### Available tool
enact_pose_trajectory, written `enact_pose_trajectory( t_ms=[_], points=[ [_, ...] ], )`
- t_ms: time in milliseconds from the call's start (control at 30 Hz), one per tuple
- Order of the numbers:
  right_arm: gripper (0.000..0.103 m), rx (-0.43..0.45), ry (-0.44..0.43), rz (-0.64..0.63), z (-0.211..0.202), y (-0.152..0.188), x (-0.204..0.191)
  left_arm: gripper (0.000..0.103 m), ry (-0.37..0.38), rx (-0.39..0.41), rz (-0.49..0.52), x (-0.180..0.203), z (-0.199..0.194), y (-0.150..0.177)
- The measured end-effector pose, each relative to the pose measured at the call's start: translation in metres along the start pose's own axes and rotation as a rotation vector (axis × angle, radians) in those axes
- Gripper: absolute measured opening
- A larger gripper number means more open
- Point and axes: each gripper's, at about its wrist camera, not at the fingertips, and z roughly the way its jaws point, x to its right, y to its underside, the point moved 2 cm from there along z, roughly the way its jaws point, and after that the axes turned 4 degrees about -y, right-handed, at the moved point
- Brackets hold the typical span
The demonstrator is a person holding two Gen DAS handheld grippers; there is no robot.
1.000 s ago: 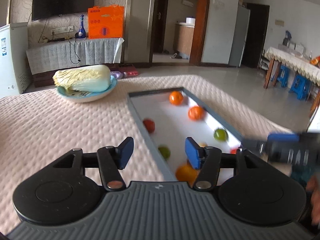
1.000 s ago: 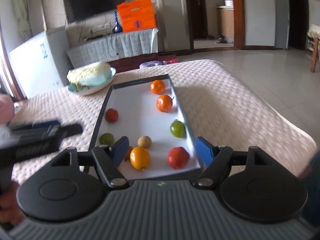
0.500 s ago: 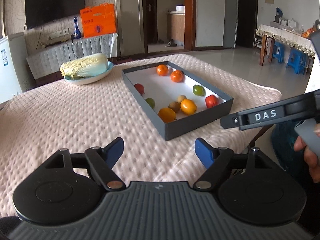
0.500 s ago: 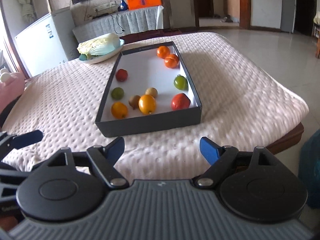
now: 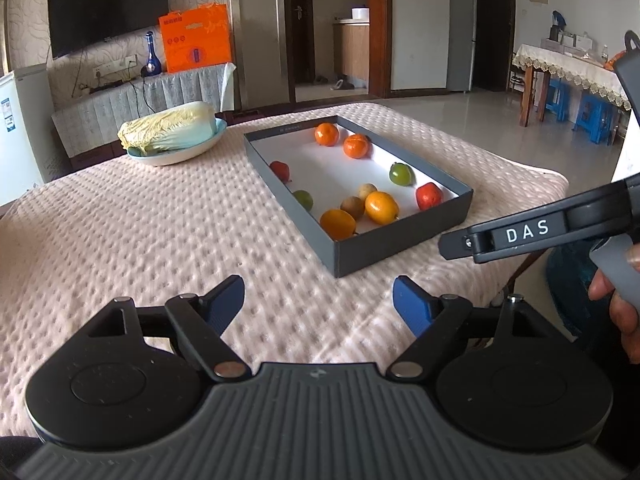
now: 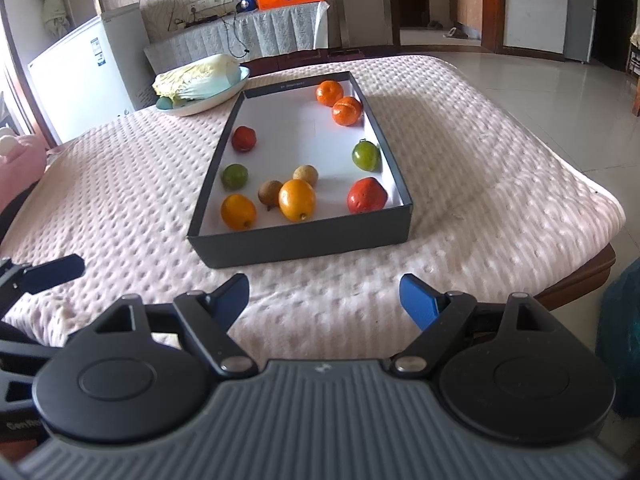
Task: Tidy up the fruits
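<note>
Ten small round fruits (image 6: pixel 297 200) scattered loose inside a shallow dark-grey box (image 6: pixel 304 245) with a white floor, resting on the quilted pink surface (image 6: pixel 120 208). Two dimpled tangerines (image 6: pixel 346 111) at the box's 1 o'clock corner, a glossy green one (image 6: pixel 365 155) at 3, a red one (image 6: pixel 367 195) at 5, two smooth oranges and two dull brown ones bunched at 6 to 7. Hard to identify the brown pair by kind. A leafy cabbage (image 5: pixel 168 130) on a pale blue plate (image 5: pixel 178 155) at 11 o'clock beyond the box.

Left hand-held gripper (image 5: pixel 319 306) spread wide, holding nothing; right hand-held gripper (image 6: pixel 325 300) likewise, partly cut off by the frame in the left view. Both farther back from the box than a second ago, now short of its near wall.
</note>
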Motion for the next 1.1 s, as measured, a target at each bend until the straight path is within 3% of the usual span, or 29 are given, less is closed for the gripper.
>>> enact_pose_trajectory(
  t_ms=[1100],
  points=[
    [0.084, -0.007, 0.016, 0.016, 0.0037, 0.0002, 0.0011, 0.085, 0.011, -0.005, -0.014, -0.0054, 0.0012, 0.0008]
  ],
)
